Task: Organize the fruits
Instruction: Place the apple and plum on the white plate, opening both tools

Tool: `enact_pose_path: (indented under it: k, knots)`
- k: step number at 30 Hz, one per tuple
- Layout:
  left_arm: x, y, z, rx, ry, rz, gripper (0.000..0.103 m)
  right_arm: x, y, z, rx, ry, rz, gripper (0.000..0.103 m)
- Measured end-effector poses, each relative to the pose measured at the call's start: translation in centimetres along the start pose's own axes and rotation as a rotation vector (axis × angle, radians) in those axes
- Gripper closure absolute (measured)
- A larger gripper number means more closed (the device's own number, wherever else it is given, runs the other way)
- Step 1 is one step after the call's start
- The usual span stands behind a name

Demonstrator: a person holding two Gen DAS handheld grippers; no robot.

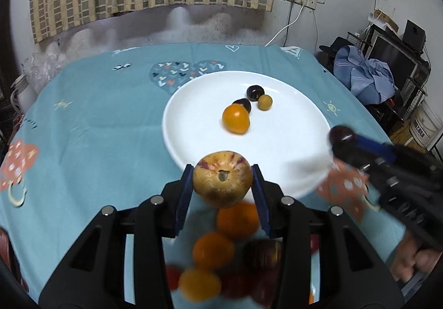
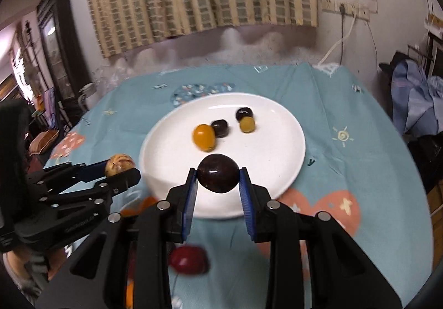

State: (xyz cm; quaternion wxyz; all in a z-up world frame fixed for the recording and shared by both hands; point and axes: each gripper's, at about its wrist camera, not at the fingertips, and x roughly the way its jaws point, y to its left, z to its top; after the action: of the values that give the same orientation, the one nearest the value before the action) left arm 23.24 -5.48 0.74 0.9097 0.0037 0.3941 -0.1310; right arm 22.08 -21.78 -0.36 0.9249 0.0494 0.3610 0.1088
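Claws [image 1: 223, 184] grip fruit; plate [image 1: 193, 98] holds four.

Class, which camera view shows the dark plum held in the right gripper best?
The right wrist view: the dark plum sits close and sharp between the right gripper's blue fingers, above the white plate's near rim. In the left wrist view it appears only small and blurred at the right side.

Right tongs [image 2: 218, 180] grip dark plum [image 2: 218, 172] over plate [image 2: 282, 143].
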Motion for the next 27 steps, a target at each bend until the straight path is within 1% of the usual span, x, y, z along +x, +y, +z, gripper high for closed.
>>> enact_pose_path:
  k: [2,3,5,6,8,9,10,11,12,13,14,15,16,17,19,21,23,24,25,27]
  knots:
    - [1.4,-0.1,0.5,-0.01,0.016,-0.011,0.06,1.9,-1.1,0.2,0.059,0.036,0.019,0.071]
    - [2.1,-0.2,0.6,-0.017,0.025,-0.016,0.059,2.2,-1.3,0.1,0.074,0.049,0.021,0.071]
    - [2.5,-0.2,0.5,-0.024,0.024,-0.007,0.048,2.6,-1.7,-0.1,0.095,0.077,0.033,0.071]
    - [2.3,-0.1,0.4,-0.026,0.017,-0.005,0.048,2.3,-1.7,-0.2,0.094,0.076,0.034,0.071]
    - [1.5,0.0,0.2,-0.034,0.007,-0.006,0.047,0.4,-1.8,-0.1,0.102,0.028,0.04,0.071]
    - [1.0,0.2,0.1,-0.039,0.002,-0.005,0.045,-0.6,-1.7,0.1,0.109,0.005,0.046,0.069]
    - [0.1,0.5,-0.1,-0.048,-0.005,-0.003,0.042,-1.5,-1.6,0.3,0.113,-0.016,0.053,0.056]
    - [-0.9,0.9,-0.5,-0.055,-0.015,0.002,0.041,-3.0,-1.5,0.3,0.121,-0.059,0.051,0.027]
    - [-2.1,1.2,-0.9,-0.058,-0.026,0.009,0.039,-3.7,-1.5,0.3,0.123,-0.093,0.047,0.019]
    - [-3.0,1.5,-1.3,-0.062,-0.038,0.017,0.036,-5.3,-1.2,0.3,0.108,-0.163,0.04,0.015]
    - [-4.0,1.8,-1.9,-0.068,-0.05,0.031,0.033,-6.4,-0.8,0.1,0.09,-0.2,0.021,0.015]
    - [-5.2,2.2,-2.8,-0.075,-0.062,0.052,0.032,-7.2,-0.7,0.0,0.085,-0.215,0.006,0.015]
    - [-6.1,2.7,-3.4,-0.079,-0.067,0.064,0.032,-8.5,-0.4,-0.4,0.09,-0.233,0.022,0.015]
    - [-7.0,3.1,-4.4,-0.083,-0.073,0.077,0.032,-9.7,-0.2,-0.9,0.097,-0.244,0.065,0.015]
    - [-8.5,4.0,-6.1,-0.099,-0.086,0.099,0.03,-11.6,0.4,-2.2,0.09,-0.253,0.122,0.015]
    - [-9.3,5.0,-8.0,-0.133,-0.091,0.112,0.03,-12.5,1.2,-4.1,0.071,-0.258,0.126,0.015]
    - [-9.4,5.9,-10.3,-0.17,-0.078,0.104,0.03,-12.3,1.6,-7.0,0.063,-0.236,0.113,0.013]
    - [-9.3,6.0,-11.1,-0.173,-0.073,0.109,0.03,-12.0,1.8,-7.6,0.067,-0.224,0.107,0.013]
    - [-9.1,6.1,-11.8,-0.169,-0.069,0.117,0.03,-11.1,1.8,-8.5,0.072,-0.187,0.098,0.013]
    - [-8.5,5.9,-12.5,-0.15,-0.05,0.129,0.03,-9.9,1.6,-9.2,0.075,-0.118,0.102,0.013]
